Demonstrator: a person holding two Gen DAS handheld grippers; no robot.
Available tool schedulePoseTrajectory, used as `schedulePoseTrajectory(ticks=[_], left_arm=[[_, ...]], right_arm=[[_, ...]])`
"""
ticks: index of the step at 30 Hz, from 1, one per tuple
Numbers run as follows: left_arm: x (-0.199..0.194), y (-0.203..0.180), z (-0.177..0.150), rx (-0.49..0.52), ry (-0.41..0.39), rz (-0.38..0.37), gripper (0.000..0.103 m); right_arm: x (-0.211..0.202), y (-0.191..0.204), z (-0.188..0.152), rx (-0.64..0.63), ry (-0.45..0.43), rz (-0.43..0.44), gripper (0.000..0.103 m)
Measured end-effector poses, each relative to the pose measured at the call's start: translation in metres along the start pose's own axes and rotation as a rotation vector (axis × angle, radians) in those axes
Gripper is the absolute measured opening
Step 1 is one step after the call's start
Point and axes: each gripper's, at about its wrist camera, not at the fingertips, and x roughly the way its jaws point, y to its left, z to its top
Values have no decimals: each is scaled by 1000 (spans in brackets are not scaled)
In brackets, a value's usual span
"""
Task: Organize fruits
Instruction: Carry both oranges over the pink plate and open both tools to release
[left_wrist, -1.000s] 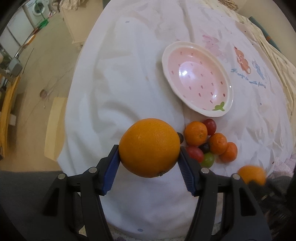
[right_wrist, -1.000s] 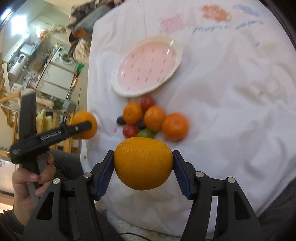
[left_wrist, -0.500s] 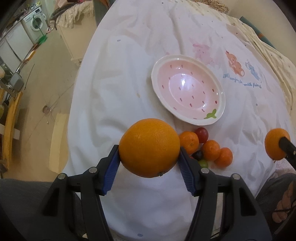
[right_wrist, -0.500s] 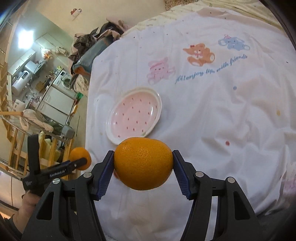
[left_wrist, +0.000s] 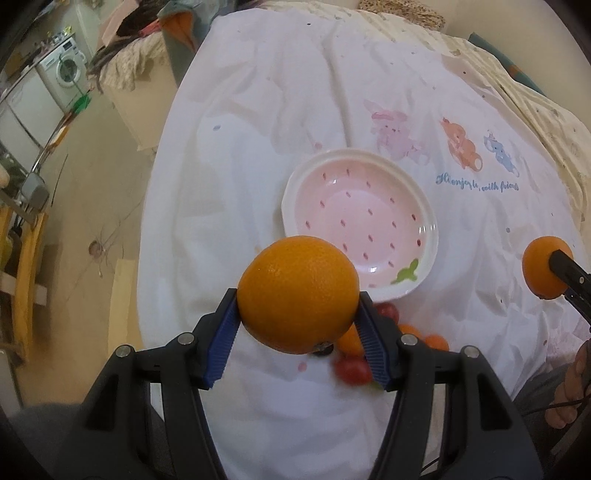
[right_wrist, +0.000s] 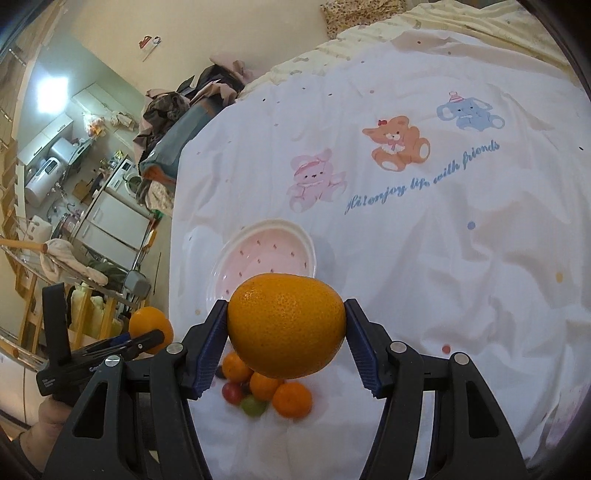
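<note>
Plate (left_wrist: 428, 218) holds nothing; small fruits (right_wrist: 266, 391) lie beside it.

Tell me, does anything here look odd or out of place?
Yes: the pink plate sits empty while small fruits lie in a loose heap on the cloth beside it. Each gripper, left and right, holds an orange in the air.

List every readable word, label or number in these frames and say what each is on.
"Hi!enjoy life with friends": blue script on the white bedsheet, under the printed bears.
Same line in the left wrist view: too blurred to read fully.
White lettering on the left claw's handle, starting "Ge": cut off, unreadable.
No text on the pink plate, or either orange.
</note>
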Motion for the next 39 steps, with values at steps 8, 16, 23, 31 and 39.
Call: schedulePoseTrajectory(ticks=[8, 16, 23, 31, 39], left_arm=[[9, -8, 30, 36, -20, 16, 58], [29, -19, 56, 77, -19, 30, 58], [53, -28, 71, 91, -2, 22, 58], [81, -32, 80, 99, 29, 14, 58], [105, -26, 87, 104, 60, 7, 58]], right_arm=[[19, -5, 23, 1, 5, -5, 64], [49, -6, 42, -19, 33, -20, 64], [81, 2, 55, -59, 72, -18, 64], [114, 5, 67, -63, 113, -1, 64], [149, 3, 75, -64, 161, -1, 64]])
